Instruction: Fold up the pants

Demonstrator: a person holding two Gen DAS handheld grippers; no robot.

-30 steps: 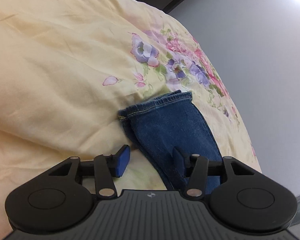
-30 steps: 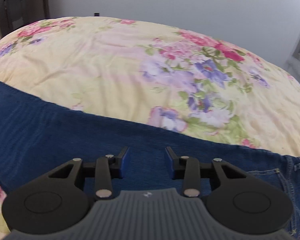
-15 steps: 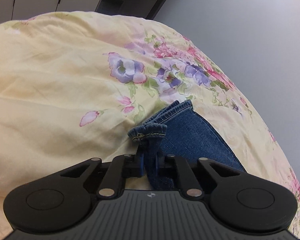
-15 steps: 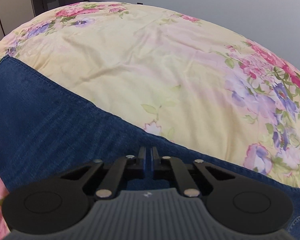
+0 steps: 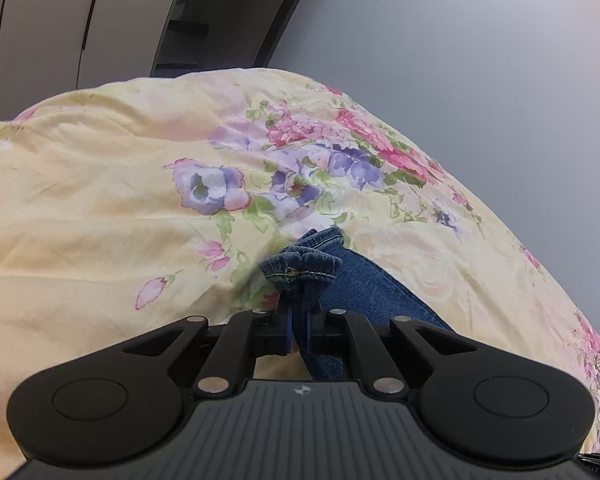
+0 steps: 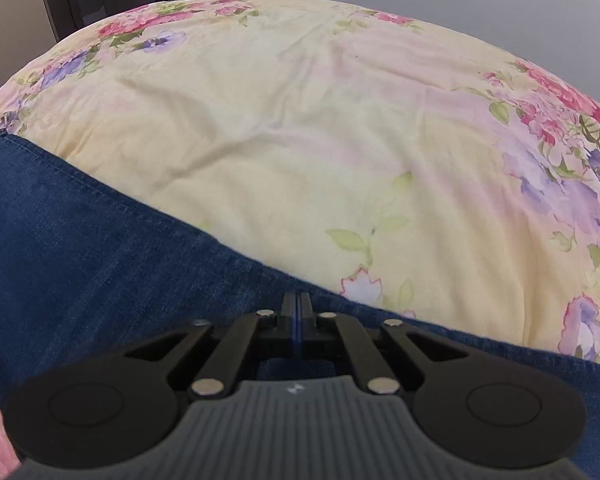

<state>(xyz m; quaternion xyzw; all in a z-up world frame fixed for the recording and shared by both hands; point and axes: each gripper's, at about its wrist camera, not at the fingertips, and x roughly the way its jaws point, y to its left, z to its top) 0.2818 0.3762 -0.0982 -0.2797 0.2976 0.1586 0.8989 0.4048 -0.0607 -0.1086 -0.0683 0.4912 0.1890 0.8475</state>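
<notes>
Yellow floral bedspread (image 5: pixel 100 200) under a grey wall (image 5: pixel 460 60). Blue jeans (image 6: pixel 80 248) lie across it. Left gripper (image 5: pixel 299 322) pinches the bunched leg hem (image 5: pixel 300 266), raised off the cover. Right gripper (image 6: pixel 297 312) closed over the denim; whether cloth sits between its pads, cannot tell.

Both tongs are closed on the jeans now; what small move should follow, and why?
Probably lift the left tongs and carry the hem toward the right tongs. Both grip the jeans, which lie long on the quilt, not yet folded.
</notes>
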